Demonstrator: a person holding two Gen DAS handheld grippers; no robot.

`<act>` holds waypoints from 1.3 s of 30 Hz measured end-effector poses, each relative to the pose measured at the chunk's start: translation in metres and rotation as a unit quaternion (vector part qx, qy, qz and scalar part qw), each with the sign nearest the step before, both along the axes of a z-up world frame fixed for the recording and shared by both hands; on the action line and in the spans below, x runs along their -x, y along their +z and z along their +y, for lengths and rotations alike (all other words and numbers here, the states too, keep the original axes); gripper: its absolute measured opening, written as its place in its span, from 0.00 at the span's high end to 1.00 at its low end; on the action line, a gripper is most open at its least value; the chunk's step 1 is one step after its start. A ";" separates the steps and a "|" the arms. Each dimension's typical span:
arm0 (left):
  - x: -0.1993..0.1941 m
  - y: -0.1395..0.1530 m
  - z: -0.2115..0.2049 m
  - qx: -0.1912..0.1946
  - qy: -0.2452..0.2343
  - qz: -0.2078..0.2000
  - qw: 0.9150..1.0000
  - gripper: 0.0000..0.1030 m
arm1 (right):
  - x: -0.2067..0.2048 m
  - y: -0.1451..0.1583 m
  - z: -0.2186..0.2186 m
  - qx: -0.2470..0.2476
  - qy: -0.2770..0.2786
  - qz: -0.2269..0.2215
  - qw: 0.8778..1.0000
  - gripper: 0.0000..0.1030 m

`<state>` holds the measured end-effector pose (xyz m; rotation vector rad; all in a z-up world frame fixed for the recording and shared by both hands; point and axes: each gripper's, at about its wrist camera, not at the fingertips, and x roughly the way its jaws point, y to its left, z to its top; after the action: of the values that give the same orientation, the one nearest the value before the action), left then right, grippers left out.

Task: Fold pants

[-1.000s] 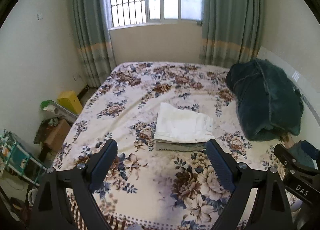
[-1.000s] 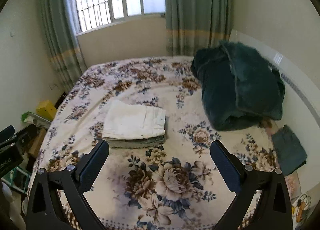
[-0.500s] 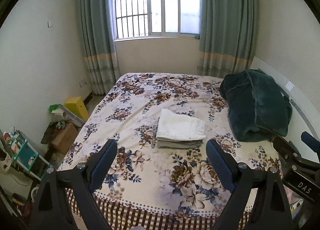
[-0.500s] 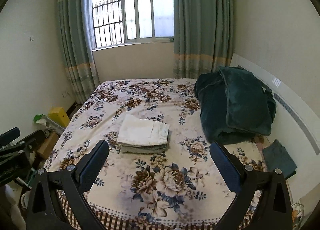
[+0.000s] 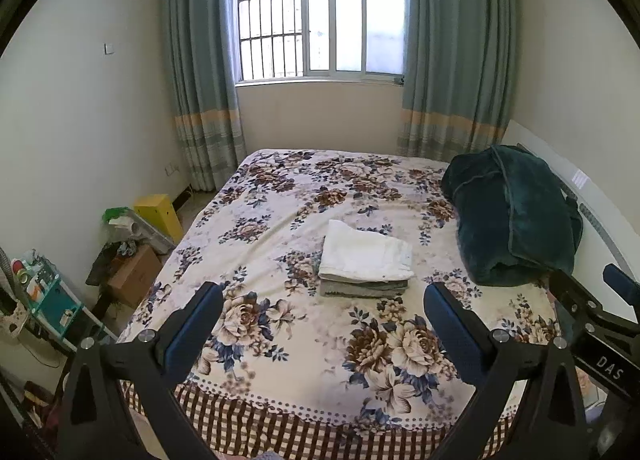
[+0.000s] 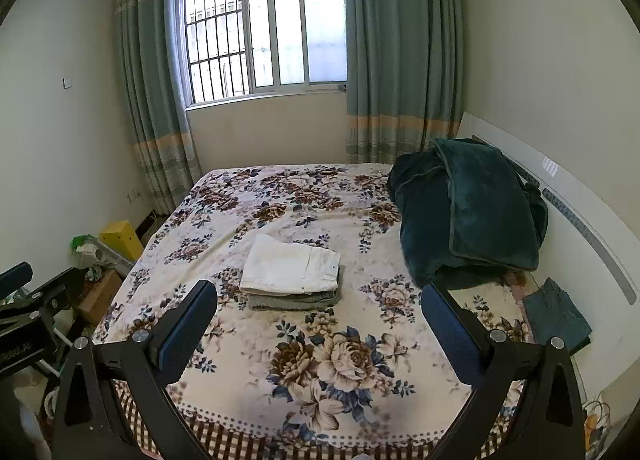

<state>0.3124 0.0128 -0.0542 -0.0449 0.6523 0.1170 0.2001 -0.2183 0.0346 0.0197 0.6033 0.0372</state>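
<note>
Folded white pants [image 5: 366,253] lie on top of folded grey pants [image 5: 362,289] in a neat stack in the middle of the floral bed [image 5: 280,244]. The stack also shows in the right wrist view [image 6: 294,265]. My left gripper [image 5: 322,302] is open and empty, held back above the bed's near edge, well short of the stack. My right gripper [image 6: 318,300] is open and empty, likewise back from the stack. The right gripper's body shows at the right edge of the left wrist view [image 5: 592,316].
A bundled dark green blanket [image 5: 516,216] lies on the bed's right side against the white headboard [image 6: 580,216]. A folded dark cloth [image 6: 556,316] lies at the bed's right edge. Boxes and clutter [image 5: 132,260] fill the floor left of the bed. A curtained window [image 5: 320,20] is behind.
Both grippers have pulled back and up from the bed, so the stack looks smaller and the bed's near checked edge and more of the room show. The stack has not moved.
</note>
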 end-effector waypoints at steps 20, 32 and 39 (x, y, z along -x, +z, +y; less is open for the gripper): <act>0.005 0.001 0.005 0.001 0.002 0.002 1.000 0.00 | -0.004 0.001 0.008 -0.001 0.015 0.000 1.000 0.00; 0.010 0.003 0.008 0.002 0.002 0.001 1.000 0.00 | -0.006 0.000 0.012 0.001 0.020 0.001 1.000 0.00; 0.010 0.004 0.004 -0.001 0.005 -0.001 1.000 0.00 | -0.004 -0.003 0.013 0.004 0.020 0.000 1.000 0.00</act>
<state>0.3023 0.0170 -0.0499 -0.0471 0.6502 0.1275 0.2041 -0.2050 0.0318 0.0007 0.6040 0.0731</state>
